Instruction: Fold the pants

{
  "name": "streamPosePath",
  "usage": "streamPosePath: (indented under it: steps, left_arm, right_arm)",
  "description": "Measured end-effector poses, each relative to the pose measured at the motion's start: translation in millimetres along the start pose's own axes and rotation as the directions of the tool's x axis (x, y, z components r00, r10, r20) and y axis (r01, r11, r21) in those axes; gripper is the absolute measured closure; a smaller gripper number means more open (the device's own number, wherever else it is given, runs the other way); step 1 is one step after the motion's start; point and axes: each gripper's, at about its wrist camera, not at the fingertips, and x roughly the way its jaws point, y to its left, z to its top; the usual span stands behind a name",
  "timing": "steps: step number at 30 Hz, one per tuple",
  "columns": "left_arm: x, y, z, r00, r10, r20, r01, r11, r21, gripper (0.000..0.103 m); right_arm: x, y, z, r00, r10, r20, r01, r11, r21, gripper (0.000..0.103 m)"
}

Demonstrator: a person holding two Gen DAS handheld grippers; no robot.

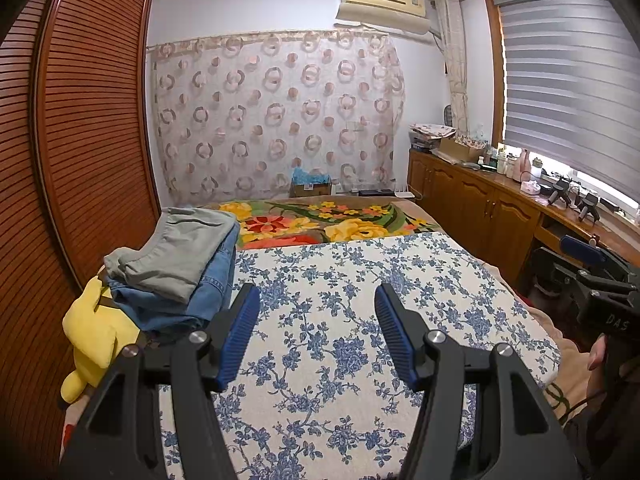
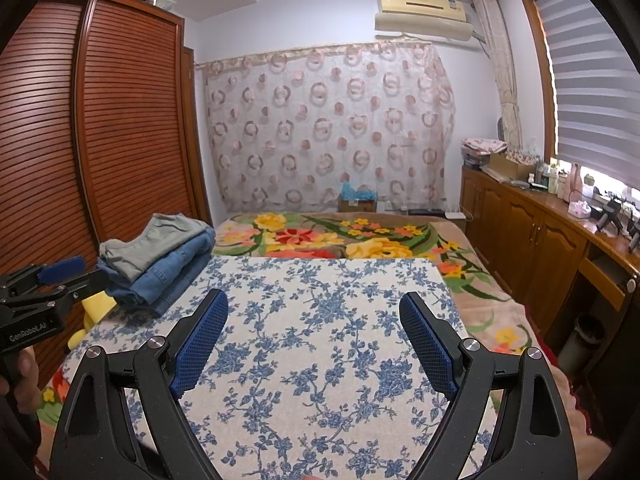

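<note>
Nearest the cameras, the left hand-held gripper [image 1: 316, 300] and the right hand-held gripper [image 2: 314, 308] hover above the blue-flowered board [image 1: 340, 320], each with jaws spread wide and nothing between the blue pads. The board lies on the bed [image 2: 472, 280], and its patterned top is bare. At the board's far-left corner sits a stack of folded pants [image 1: 180, 268]: a grey pair on top of blue denim. A yellow plush toy [image 1: 94, 332] lies just beside the stack, off the board's left edge. Beyond the board is a floral blanket [image 1: 320, 220].
</note>
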Motion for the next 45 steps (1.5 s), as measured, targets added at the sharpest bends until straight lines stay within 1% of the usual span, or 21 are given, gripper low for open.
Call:
streamPosePath:
  steps: [45]
  left_arm:
    - [-0.9, 2.6, -3.6, 1.000, 0.000, 0.004, 0.000, 1.000, -0.003, 0.043]
  right_arm:
    - [0.0, 0.7, 0.5, 1.000, -0.003, 0.003, 0.003, 1.000, 0.001, 0.013]
